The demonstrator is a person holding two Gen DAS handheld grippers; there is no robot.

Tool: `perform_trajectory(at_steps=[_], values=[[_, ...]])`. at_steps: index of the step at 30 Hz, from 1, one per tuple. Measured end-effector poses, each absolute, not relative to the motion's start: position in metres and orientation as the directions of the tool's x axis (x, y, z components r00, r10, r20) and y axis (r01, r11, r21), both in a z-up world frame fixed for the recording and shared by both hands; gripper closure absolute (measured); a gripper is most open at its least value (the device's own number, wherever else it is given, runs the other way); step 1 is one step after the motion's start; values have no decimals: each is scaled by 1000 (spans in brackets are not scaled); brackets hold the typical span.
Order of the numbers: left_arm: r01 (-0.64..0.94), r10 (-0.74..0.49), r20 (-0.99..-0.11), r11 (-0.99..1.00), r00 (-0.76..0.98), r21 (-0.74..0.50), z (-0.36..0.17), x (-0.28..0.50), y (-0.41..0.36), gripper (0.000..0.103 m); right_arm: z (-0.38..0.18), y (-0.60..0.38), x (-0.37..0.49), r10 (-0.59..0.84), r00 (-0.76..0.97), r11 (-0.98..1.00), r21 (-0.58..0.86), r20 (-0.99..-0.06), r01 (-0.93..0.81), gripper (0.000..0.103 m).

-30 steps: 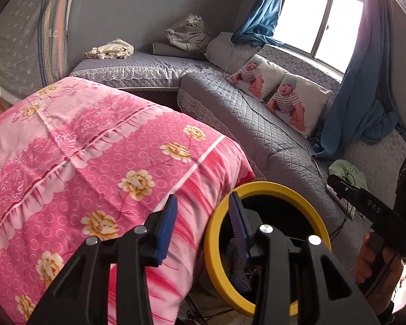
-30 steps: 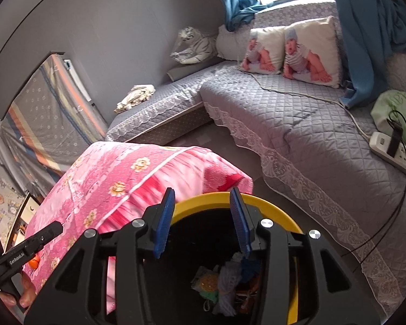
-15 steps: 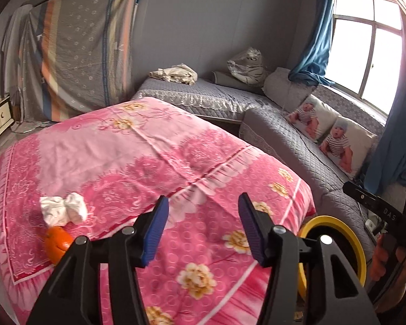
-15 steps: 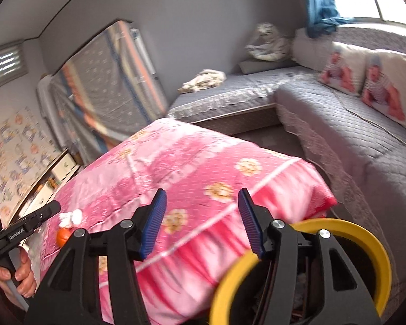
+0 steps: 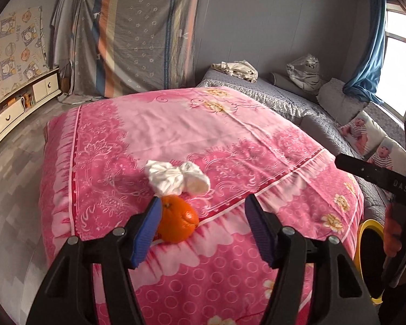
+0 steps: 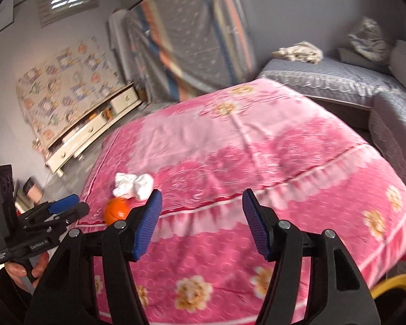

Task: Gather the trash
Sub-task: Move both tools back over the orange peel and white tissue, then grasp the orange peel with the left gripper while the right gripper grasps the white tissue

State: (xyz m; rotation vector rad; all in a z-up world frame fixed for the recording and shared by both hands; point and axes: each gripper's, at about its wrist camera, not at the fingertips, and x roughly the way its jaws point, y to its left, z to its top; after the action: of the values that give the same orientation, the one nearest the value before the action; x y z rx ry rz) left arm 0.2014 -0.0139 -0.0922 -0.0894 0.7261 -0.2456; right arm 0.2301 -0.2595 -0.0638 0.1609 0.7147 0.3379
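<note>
Currently both hand-held grippers point down at a pink floral quilt [image 5: 230,135], with the reach for the next piece of trash in hand. Two pieces lie touching each other near the quilt's left edge: a crumpled white tissue [image 5: 177,177] and, on its near side, an orange [image 5: 177,223]. The left gripper [image 5: 203,227] has empty jaws that are opening to a medium gap; the orange sits just beyond its left fingertip. The right gripper [image 6: 201,220] is also empty and opening, aimed at bare quilt near the front edge, with the tissue [image 6: 134,184] and orange [image 6: 116,211] off to its left. Its picture is blurred.

Next, the left gripper probably needs to centre over the orange or tissue and come down with the jaws astride it. Because the two pieces touch, closing on one may nudge the other, and the round orange could roll on the soft cover.

A yellow-rimmed bin [image 5: 365,233] stands on the floor off the quilt's right front corner. Grey quilted sofas [image 5: 324,116] line the far and right sides, a white drawer cabinet [image 5: 21,105] stands left. Nothing blocks the reach.
</note>
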Motion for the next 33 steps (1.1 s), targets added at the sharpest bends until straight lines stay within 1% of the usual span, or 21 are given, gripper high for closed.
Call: perform_trajectory(at_steps=[4, 7, 10, 16, 26, 29, 33], values=[[161, -230, -674, 973, 702, -164, -111, 203, 2, 42, -73, -225, 256, 415, 637, 910, 276, -650, -311, 44], [144, -224, -692, 974, 686, -173, -121, 207, 12, 42, -78, -200, 273, 441, 593, 894, 269, -674, -359, 44], [133, -229, -706, 973, 670, -190, -128, 212, 17, 42, -87, -176, 291, 476, 533, 871, 291, -700, -395, 44], [127, -246, -712, 968, 658, -217, -136, 223, 22, 42, -99, -144, 321, 527, 428, 834, 348, -734, -429, 44], [132, -297, -714, 951, 634, -279, -145, 237, 15, 43, -112, -100, 348, 524, 335, 818, 353, -783, -454, 44], [134, -304, -716, 949, 628, -285, -149, 240, 12, 43, -116, -87, 352, 514, 314, 814, 338, -799, -472, 44], [113, -327, -715, 937, 618, -331, -157, 243, 13, 43, -124, -75, 360, 476, 306, 828, 304, -824, -471, 44]])
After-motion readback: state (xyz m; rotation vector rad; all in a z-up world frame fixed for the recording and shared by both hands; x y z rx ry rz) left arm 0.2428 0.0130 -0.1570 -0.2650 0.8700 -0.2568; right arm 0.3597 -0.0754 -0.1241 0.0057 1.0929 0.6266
